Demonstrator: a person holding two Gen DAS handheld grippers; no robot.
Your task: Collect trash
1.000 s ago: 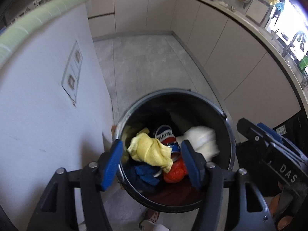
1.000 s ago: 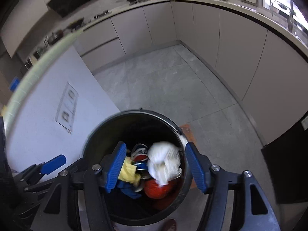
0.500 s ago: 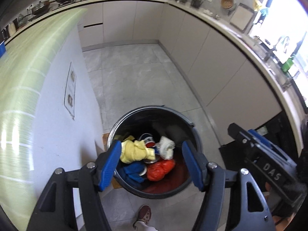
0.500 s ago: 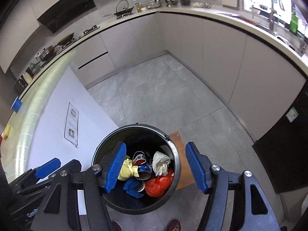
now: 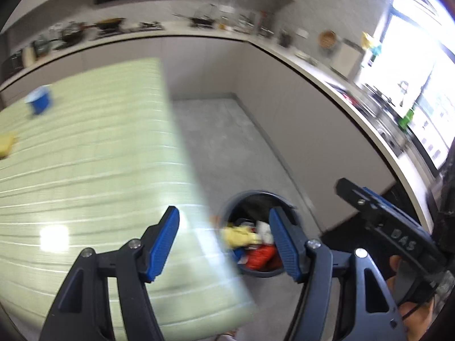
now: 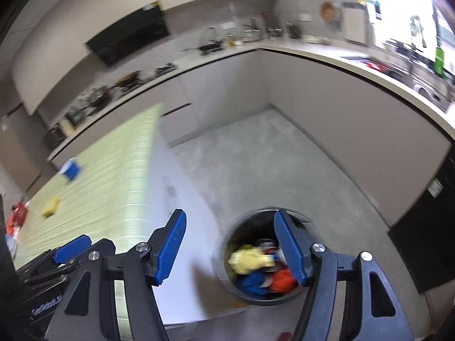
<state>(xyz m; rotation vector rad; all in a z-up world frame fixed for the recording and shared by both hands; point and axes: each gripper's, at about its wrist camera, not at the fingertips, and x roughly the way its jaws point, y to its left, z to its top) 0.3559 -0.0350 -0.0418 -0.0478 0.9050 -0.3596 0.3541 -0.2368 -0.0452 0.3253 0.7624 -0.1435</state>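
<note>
A round dark trash bin (image 5: 257, 196) (image 6: 250, 217) stands on the floor beside the green-topped counter (image 5: 85, 156) (image 6: 113, 176). It holds yellow, white, red and blue trash (image 5: 241, 236) (image 6: 250, 258). My left gripper (image 5: 224, 244) is open and empty, high above the counter's edge and the bin. My right gripper (image 6: 230, 247) is open and empty too, above the bin. On the counter lie a blue cup (image 5: 39, 101) (image 6: 71, 169), a yellow piece (image 5: 5, 143) (image 6: 51, 206) and a red piece (image 6: 18, 213). The frames are blurred.
Grey cabinets with a cluttered worktop (image 5: 199, 25) (image 6: 227, 42) run along the back and right walls. A bright window (image 5: 412, 65) is at the right. The right gripper (image 5: 384, 218), with a hand on it, shows in the left wrist view. A black appliance front (image 6: 426, 221) stands at the right.
Both grippers have risen away from the bin, which now looks smaller and lower. The counter top with the blue cup and yellow piece has come into view. The jaws stayed as they were.
</note>
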